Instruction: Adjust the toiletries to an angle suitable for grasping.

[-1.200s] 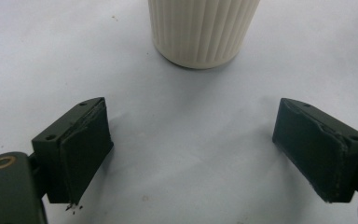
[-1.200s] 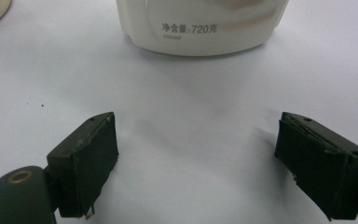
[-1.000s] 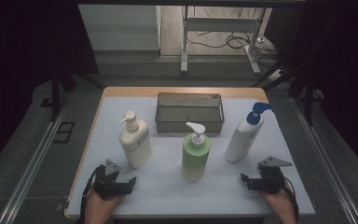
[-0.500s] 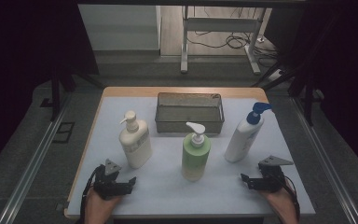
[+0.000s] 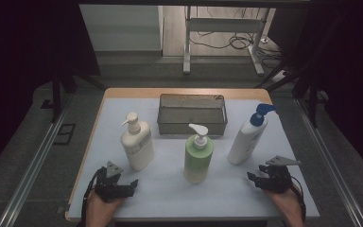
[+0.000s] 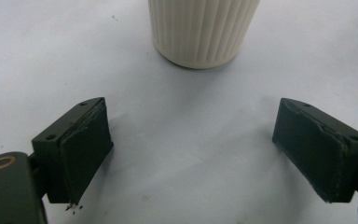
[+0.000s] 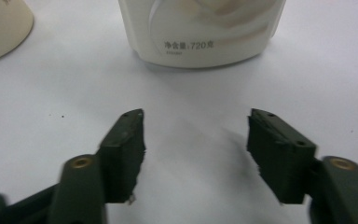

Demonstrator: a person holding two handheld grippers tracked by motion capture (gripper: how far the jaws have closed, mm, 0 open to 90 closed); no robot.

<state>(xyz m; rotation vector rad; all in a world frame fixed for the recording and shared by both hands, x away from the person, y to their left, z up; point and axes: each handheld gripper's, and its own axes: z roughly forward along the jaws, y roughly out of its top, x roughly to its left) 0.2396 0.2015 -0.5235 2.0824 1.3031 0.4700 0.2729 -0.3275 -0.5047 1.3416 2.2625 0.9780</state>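
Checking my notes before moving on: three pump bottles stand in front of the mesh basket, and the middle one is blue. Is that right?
Not quite. The high view shows the middle bottle is green; blue is just the pump of the white bottle on the right. Three bottles do stand before the mesh basket.

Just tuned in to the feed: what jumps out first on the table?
Three pump bottles stand in a row: a cream bottle left, a green bottle middle, a white bottle with a blue pump right. Behind them sits an empty wire basket. The left gripper and right gripper rest near the front edge.
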